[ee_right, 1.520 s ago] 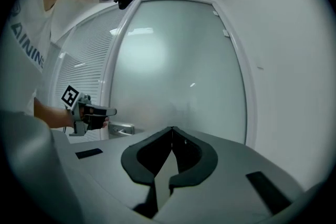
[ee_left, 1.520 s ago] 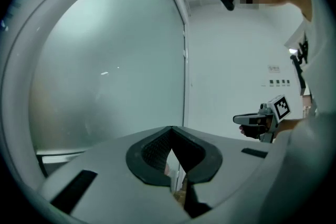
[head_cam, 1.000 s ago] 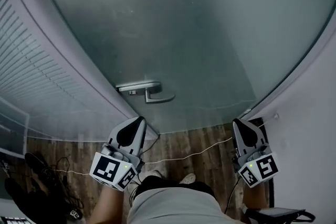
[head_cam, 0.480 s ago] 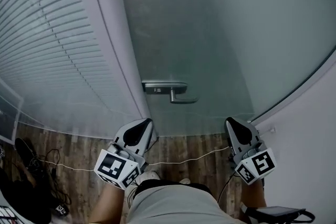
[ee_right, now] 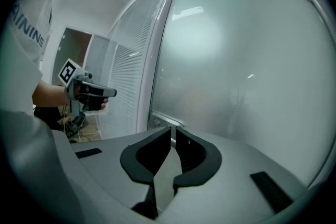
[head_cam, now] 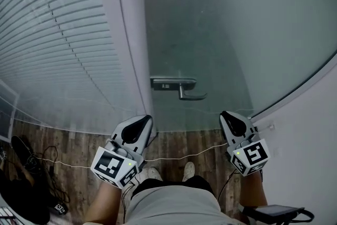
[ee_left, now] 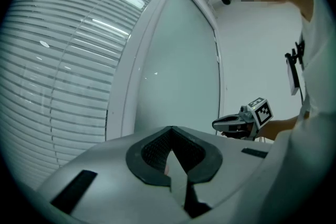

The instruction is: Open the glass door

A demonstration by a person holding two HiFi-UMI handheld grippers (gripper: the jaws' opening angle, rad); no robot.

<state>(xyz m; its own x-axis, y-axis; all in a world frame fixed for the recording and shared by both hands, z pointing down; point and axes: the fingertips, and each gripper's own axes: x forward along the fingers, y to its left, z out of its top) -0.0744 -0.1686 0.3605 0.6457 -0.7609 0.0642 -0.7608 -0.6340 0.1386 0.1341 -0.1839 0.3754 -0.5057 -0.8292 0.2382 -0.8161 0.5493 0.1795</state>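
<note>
We are standing before the frosted grey-green glass door. Its silver metal lever handle is sitting near the door's left edge, beside the white frame post. We are holding the left gripper and right gripper low, short of the handle, jaws closed on nothing. The right one is probably lining up to press the lever.

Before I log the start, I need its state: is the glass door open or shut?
Shut, it seems: the glass door meets the white frame with no gap, and its lever handle sits level, untouched.
</note>
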